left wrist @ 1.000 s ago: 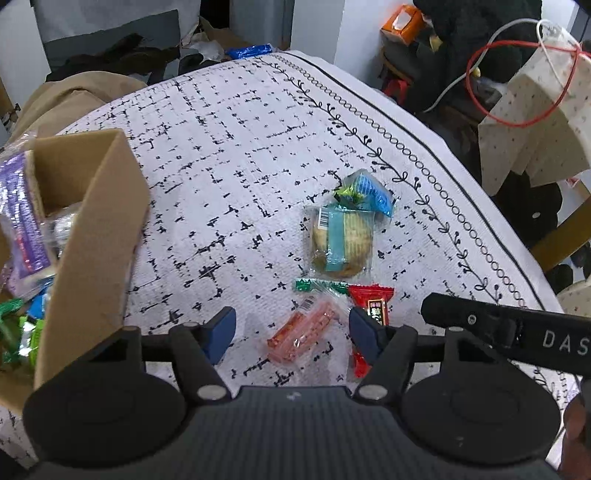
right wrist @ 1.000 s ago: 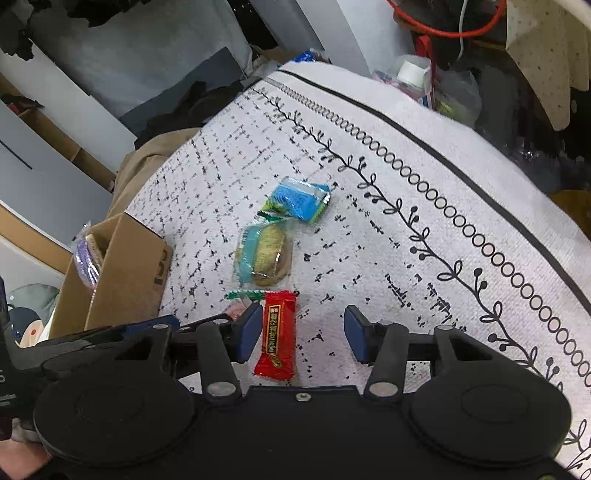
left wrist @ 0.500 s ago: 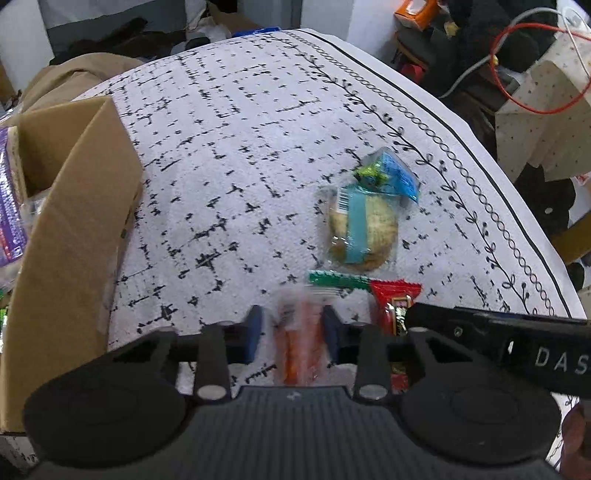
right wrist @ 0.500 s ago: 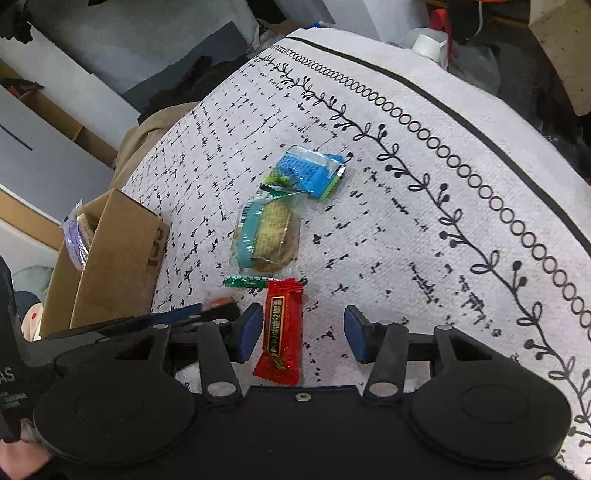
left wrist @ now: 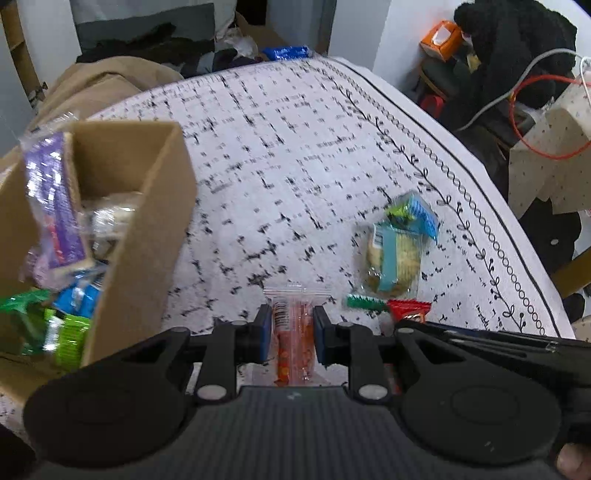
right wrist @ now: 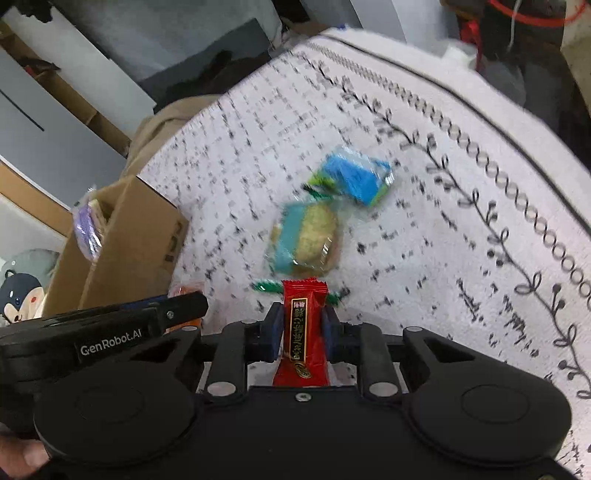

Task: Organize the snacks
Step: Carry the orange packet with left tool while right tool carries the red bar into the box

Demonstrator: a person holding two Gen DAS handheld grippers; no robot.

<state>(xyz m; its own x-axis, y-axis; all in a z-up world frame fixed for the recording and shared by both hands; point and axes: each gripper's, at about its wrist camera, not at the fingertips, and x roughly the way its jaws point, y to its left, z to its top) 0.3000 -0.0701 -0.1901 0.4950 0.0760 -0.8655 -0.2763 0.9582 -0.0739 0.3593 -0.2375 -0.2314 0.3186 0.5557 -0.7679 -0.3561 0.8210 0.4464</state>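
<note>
Left wrist view: left claw (left wrist: 289,334) is now clamping the orange packet (left wrist: 294,341); right claw (right wrist: 300,334) is now clamping the red packet (right wrist: 303,334), both ready for the cardboard box (left wrist: 142,236).

Background's pretty cluttered: orange tissue box (left wrist: 441,35) up on a shelf, a fuzzy black garment (left wrist: 517,37) right next to it, a red cable (left wrist: 532,110) looping over spotted fabric (left wrist: 554,162), and a tan blanket (left wrist: 107,85) bunched at the tablecloth's (left wrist: 295,147) far edge.

orange packet (left wrist: 294,343) | red packet (right wrist: 305,332) | white black-patterned cloth (left wrist: 295,155) | brown box (left wrist: 144,236)
</note>
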